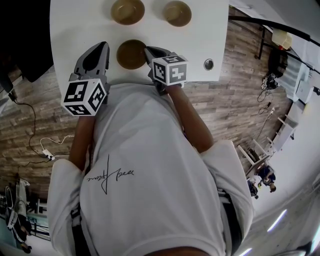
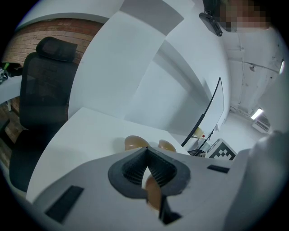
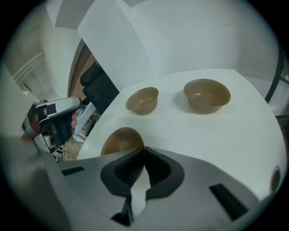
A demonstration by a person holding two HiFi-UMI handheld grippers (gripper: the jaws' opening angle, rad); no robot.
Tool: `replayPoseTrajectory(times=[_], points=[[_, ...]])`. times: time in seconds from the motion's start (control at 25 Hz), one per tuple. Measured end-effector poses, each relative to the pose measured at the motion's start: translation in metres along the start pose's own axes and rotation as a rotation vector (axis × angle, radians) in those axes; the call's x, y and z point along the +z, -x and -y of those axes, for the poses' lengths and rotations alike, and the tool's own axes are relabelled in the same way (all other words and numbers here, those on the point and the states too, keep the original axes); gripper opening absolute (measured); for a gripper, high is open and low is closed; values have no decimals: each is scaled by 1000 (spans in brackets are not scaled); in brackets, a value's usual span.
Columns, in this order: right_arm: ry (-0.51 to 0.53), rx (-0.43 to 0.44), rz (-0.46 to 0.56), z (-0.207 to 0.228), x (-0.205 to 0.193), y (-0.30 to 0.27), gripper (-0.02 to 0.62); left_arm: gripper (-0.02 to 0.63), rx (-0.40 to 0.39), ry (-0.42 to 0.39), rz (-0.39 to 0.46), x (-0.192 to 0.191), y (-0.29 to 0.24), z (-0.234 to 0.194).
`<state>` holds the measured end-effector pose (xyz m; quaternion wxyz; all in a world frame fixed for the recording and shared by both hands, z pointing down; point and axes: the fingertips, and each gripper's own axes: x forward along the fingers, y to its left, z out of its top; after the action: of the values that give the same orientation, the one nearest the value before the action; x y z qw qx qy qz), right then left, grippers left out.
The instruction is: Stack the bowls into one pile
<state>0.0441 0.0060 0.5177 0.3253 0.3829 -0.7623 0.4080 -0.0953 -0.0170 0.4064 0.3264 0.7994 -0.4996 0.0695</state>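
In the head view the person's white shirt [image 1: 150, 175] fills the middle and covers the near edge of the white table [image 1: 75, 30]. The top edge of the frame clips the far left bowl [image 1: 127, 11]. The far right bowl [image 1: 177, 13] sits beside it, apart from it. The near bowl [image 1: 131, 54] stands alone toward the person, between the 2 grippers, so the 3 bowls are all unstacked.

The left gripper [image 1: 102, 47] lies just left of the near bowl with bare table between them. The right gripper [image 1: 150, 51] has its tip at the bowl's right rim, but this view cannot settle whether they touch.

The left gripper view shows its jaws pressed together at the tips, with nothing between them. Through the slit behind the tips a brown sliver of the near bowl [image 2: 153, 191] shows. The 2 far bowls [image 2: 135, 142] [image 2: 167, 145] are half hidden behind the jaws. Only this view shows a black office chair [image 2: 45, 90].

The right gripper view also shows jaws closed tip to tip and empty. The near bowl [image 3: 119, 140] sits just left of them, its lower part hidden by the left jaw. Here both far bowls [image 3: 142, 100] [image 3: 207, 94] are seen whole and open upward, and the left gripper [image 3: 52, 119] appears at the frame's left. A round hole [image 3: 274, 178] in the table is cut off at the right edge.
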Motion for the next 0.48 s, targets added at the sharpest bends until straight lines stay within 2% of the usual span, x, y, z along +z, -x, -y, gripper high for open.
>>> replayPoseTrajectory(times=[0.48], points=[[-21,23,-6,0,2,7,17,3,-3,10,0,-1,1,-2]])
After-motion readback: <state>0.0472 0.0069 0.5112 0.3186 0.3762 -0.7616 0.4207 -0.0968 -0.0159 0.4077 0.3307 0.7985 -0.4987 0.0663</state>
